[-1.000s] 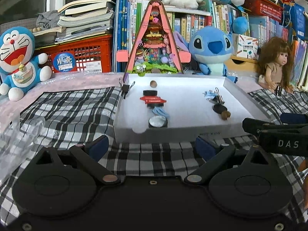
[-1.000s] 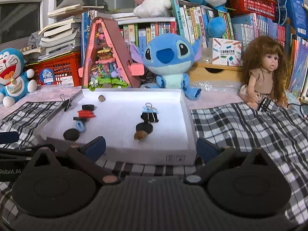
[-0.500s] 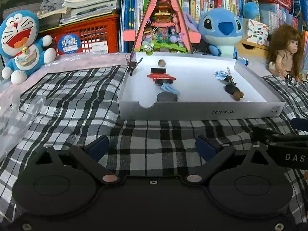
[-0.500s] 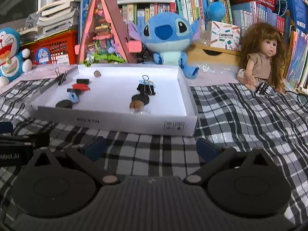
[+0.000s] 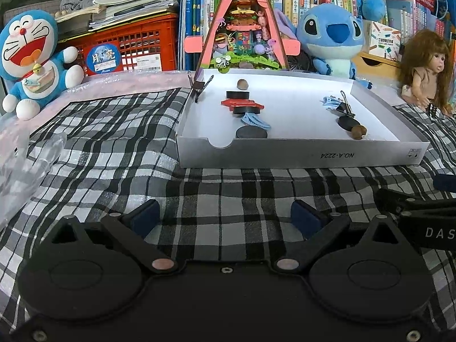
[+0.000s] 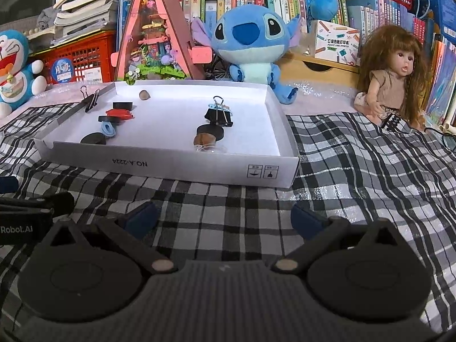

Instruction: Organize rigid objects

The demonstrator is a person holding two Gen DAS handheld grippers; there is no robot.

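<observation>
A white cardboard tray (image 5: 299,156) (image 6: 182,164) sits on the checked cloth. On its left side lie black discs (image 5: 251,133), a red piece (image 5: 240,103), a blue clip (image 5: 255,121) and a brown nut (image 5: 242,84). On its right side lie a black binder clip (image 6: 218,115), a black disc (image 6: 210,131) and a brown nut (image 6: 203,139). Another binder clip (image 5: 199,85) grips the tray's left wall. My left gripper (image 5: 225,218) and right gripper (image 6: 223,219) are open and empty, both low over the cloth in front of the tray.
Plush toys Doraemon (image 5: 28,57) and Stitch (image 5: 332,37), a doll (image 6: 394,77), a pink triangular toy house (image 5: 245,25), a red crate (image 5: 128,48) and books stand behind the tray. Crumpled clear plastic (image 5: 25,168) lies at the left on the cloth.
Both grippers have drawn back from the tray and lowered; the tray now looks farther away, with more checked cloth in front of it. Both stayed open.
</observation>
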